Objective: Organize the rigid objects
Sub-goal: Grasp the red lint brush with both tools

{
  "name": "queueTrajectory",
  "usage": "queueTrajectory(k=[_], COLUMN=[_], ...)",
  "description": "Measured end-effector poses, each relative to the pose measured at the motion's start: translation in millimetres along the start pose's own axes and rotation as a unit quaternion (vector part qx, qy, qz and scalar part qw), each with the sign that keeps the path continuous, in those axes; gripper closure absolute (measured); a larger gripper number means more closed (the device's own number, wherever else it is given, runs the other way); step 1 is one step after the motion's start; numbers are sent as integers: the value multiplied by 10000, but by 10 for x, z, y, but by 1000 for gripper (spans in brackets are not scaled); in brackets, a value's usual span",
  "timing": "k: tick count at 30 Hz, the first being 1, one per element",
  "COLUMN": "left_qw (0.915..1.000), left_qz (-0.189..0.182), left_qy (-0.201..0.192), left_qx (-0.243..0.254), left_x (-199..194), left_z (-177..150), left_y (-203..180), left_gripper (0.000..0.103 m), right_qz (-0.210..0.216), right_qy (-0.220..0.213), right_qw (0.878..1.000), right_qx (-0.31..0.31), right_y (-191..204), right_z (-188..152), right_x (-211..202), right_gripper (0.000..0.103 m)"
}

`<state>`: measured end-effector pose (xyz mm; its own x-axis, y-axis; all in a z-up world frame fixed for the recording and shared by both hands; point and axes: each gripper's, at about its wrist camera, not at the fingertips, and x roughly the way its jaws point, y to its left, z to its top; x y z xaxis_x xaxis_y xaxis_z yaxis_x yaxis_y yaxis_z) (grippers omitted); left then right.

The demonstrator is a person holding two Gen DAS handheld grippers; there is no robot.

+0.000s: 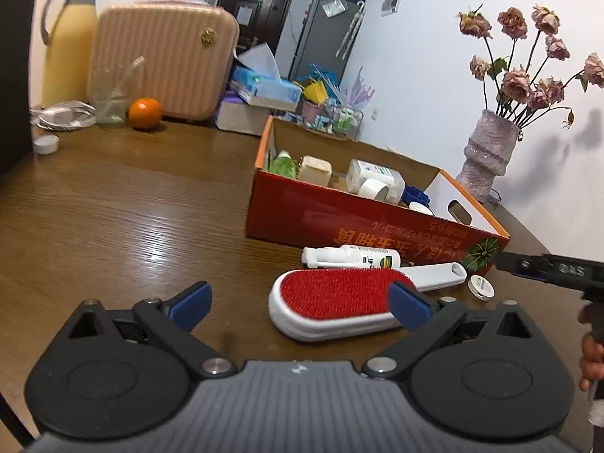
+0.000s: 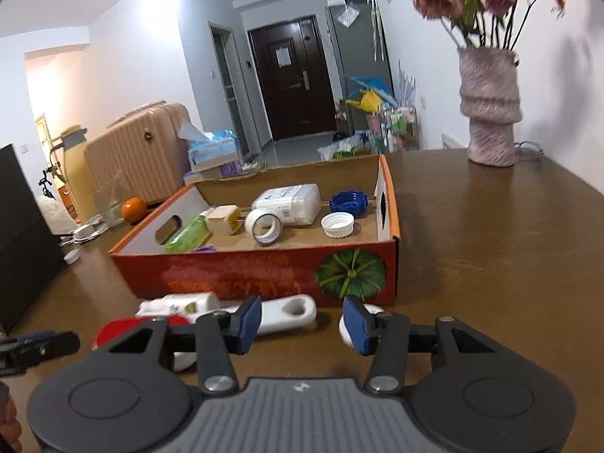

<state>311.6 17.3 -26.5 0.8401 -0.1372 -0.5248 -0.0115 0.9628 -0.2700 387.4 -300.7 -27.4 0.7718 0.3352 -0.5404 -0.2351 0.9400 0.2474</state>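
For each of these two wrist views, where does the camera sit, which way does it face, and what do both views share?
Left wrist: sits behind the open left gripper, facing across the brown wooden table at the red-and-white lint brush; the right gripper's black tip and a hand show at the right edge.
Right wrist: sits behind the right gripper, jaws part-closed and empty, facing the orange cardboard box.
Shared: brush, box, white spray bottle, pink vase.

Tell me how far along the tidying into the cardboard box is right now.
Partly done. Already in the box: a white bottle, tape roll, green bottle, blue cap and white cap. Nothing is in hand: the left gripper and right gripper hold nothing. Left on the table: the red lint brush, a white spray bottle and a small round case.
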Motion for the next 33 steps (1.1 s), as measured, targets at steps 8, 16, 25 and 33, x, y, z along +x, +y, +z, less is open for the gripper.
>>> queueTrajectory(k=[8, 16, 25, 33], left_qw=[9969, 9951, 9964, 9969], left_qz=[-491, -753, -679, -725], left_qy=[431, 306, 216, 161], left_qx=[-443, -559, -462, -264], left_x=[350, 410, 334, -328], left_z=[7, -35, -73, -433], left_y=[110, 165, 131, 102], left_gripper=[39, 41, 42, 43], right_qz=[-17, -108, -130, -404], right_qy=[471, 470, 419, 288], right_qw=[9989, 9987, 9986, 9982], right_qx=[-2, 134, 301, 335], right_y=[17, -20, 22, 274], right_z=[-52, -88, -151, -698], right_x=[580, 641, 580, -193], right_gripper=[79, 86, 92, 92])
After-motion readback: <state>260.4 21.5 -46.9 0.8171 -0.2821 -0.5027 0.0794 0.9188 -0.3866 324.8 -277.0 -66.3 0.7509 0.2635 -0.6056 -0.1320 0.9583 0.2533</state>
